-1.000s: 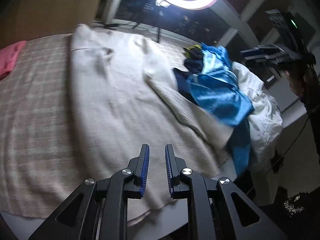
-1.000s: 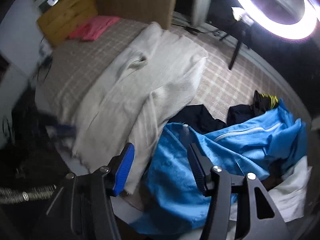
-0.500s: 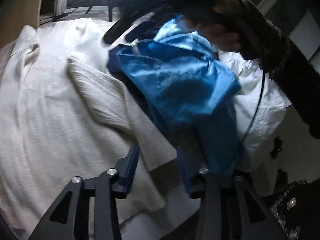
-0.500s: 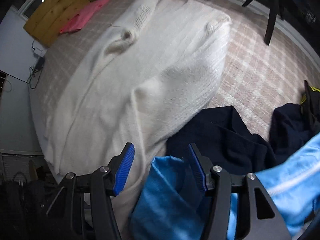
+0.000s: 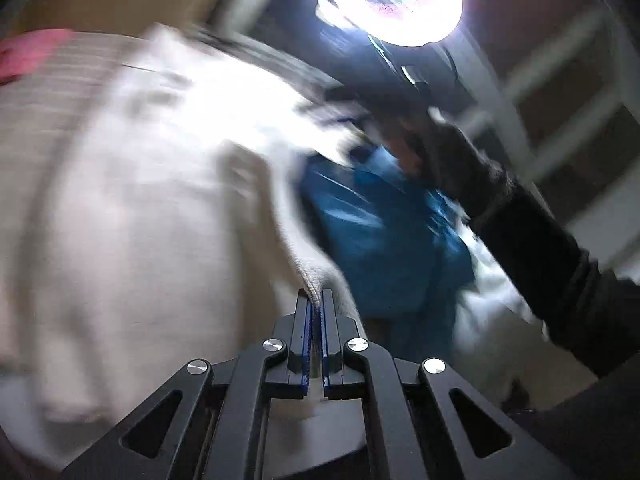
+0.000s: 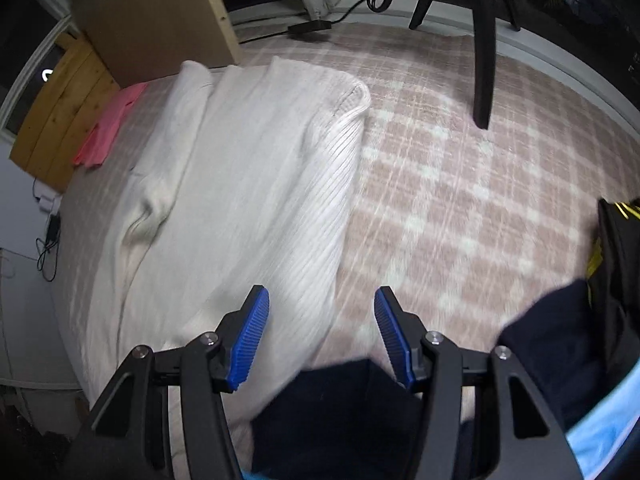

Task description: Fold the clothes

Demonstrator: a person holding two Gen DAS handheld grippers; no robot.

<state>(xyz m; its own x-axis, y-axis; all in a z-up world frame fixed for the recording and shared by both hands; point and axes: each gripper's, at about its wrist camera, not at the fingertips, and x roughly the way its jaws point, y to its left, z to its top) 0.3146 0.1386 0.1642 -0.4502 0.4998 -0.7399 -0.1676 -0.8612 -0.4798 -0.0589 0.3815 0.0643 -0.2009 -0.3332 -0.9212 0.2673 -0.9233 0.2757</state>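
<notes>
A cream ribbed sweater (image 6: 248, 184) lies spread on the plaid bed cover (image 6: 460, 200). In the left wrist view the same sweater (image 5: 132, 208) is blurred by motion, and my left gripper (image 5: 315, 300) is shut on the cuff end of its sleeve (image 5: 320, 276), which rises from the jaws. My right gripper (image 6: 322, 312) stands open just above the sweater's right edge and the bed cover, nothing between its blue pads (image 6: 250, 340). A dark-sleeved arm (image 5: 532, 240) reaches over the blue jacket (image 5: 384, 240).
Dark navy clothes (image 6: 344, 408) and a black-and-yellow garment (image 6: 616, 248) lie close to my right gripper. A pink cloth (image 6: 108, 132) rests at the far bed corner by a wooden headboard (image 6: 60, 116). A ring light (image 5: 392, 0) glares overhead; its stand leg (image 6: 484, 60) crosses the bed's far side.
My left gripper has shut on the sweater sleeve and lifted it. My right gripper has moved forward past the blue jacket, over the sweater's edge, still open.
</notes>
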